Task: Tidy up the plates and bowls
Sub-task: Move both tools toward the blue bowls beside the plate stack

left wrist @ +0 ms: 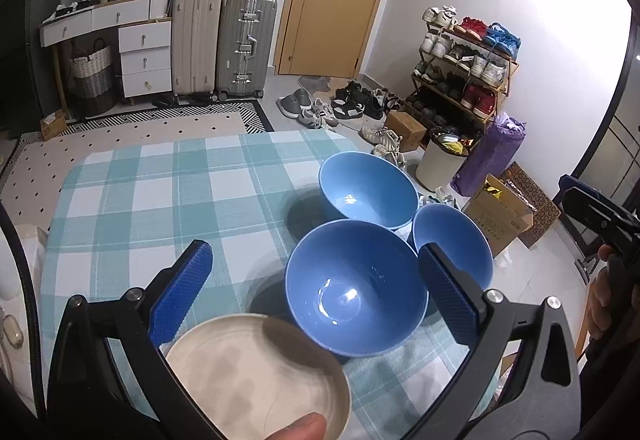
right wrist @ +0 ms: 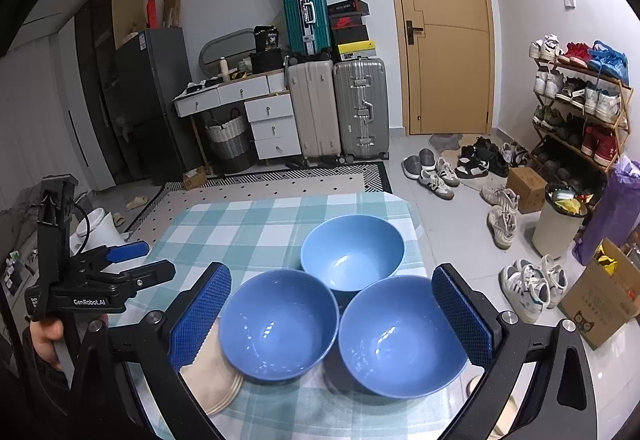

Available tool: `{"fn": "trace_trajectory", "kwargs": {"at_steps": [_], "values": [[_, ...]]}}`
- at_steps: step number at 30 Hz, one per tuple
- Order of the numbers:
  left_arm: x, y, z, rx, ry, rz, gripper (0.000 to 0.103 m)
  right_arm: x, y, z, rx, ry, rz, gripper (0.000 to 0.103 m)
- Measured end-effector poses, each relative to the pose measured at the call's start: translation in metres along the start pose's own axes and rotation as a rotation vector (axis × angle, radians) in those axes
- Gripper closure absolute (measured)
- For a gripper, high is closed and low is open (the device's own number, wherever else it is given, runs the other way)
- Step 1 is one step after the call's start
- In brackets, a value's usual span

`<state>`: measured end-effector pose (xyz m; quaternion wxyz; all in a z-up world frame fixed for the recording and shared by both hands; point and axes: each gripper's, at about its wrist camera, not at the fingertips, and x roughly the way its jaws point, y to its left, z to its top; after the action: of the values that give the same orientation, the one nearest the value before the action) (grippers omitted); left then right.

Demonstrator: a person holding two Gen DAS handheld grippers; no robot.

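Three blue bowls sit clustered, rims close or touching, toward the right half of the counter [right wrist: 208, 224], which wears a teal check cloth. Far bowl [right wrist: 352, 258]; near-left bowl [right wrist: 278, 324]; near-right bowl [right wrist: 402, 334]. All upright, all look empty.

A stack of cream plates [right wrist: 214, 380] lies at the near edge, just left of the near-left bowl, whose rim overhangs or touches it. In the left wrist view the top plate [left wrist: 256, 372] fills the lower foreground, with a fingertip at the bottom edge; cannot tell whether it touches the plate.

Left tool [left wrist: 316, 288]: jaws spread wide, holding nothing, hovering above the plates and near-left bowl [left wrist: 356, 288]. Right tool [right wrist: 332, 316]: jaws wide, empty, framing the two near bowls.

Handling, as judged: bowls look glazed ceramic, so stiff, fairly heavy, slick, and chip-prone where rims knock. Best hold is likely a pinch across the wall at the rim, one finger inside and one outside, on a side facing away from the neighbours. The near-right bowl offers a free right flank. Lift straight up before moving sideways, since the rims crowd each other. Nesting should go gently; glaze on glaze slides and clacks.

Plates are thin and flat to the cloth; an edge pinch where the stack overhangs the counter seems the only way in.
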<state>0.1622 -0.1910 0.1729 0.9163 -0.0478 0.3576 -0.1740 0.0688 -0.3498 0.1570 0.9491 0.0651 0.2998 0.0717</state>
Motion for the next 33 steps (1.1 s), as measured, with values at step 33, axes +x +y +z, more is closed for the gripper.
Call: {"fn": "trace_trajectory", "kwargs": {"at_steps": [33], "values": [[0.162, 0.013, 0.055, 0.004, 0.128, 0.065, 0.001, 0.137, -0.068, 0.030, 0.066, 0.148, -0.038, 0.001]]}}
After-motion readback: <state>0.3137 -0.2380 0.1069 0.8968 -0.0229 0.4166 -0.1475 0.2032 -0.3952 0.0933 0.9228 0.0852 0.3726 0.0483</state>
